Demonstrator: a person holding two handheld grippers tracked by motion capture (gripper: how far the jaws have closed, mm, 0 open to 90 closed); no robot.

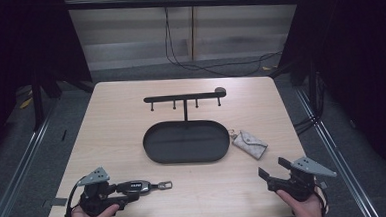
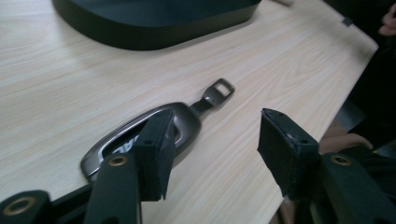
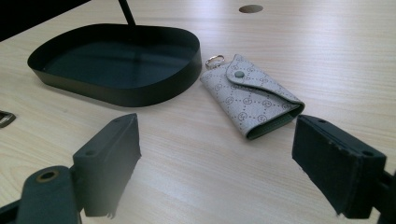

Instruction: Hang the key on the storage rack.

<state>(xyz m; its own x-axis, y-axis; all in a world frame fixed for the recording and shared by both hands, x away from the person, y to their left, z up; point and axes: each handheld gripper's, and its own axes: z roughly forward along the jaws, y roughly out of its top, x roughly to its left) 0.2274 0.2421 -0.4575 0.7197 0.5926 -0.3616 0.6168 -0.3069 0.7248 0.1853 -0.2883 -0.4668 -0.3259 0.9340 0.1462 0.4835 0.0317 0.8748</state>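
While key fob (image 2: pixel 140 135) lies under left gripper (image 2: pixel 212 154) | both jaws spread | right gripper (image 3: pixel 215 158) near pouch (image 3: pixel 252 95)

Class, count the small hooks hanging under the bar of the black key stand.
4, in a row under the stand's bar: two left of the post, two right of it.

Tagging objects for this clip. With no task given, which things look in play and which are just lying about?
Likely in play:
car key, beside the left hand-held gripper
key pouch, ahead of the right hand-held gripper
black tray with hook rack

Lying about:
cables on the floor
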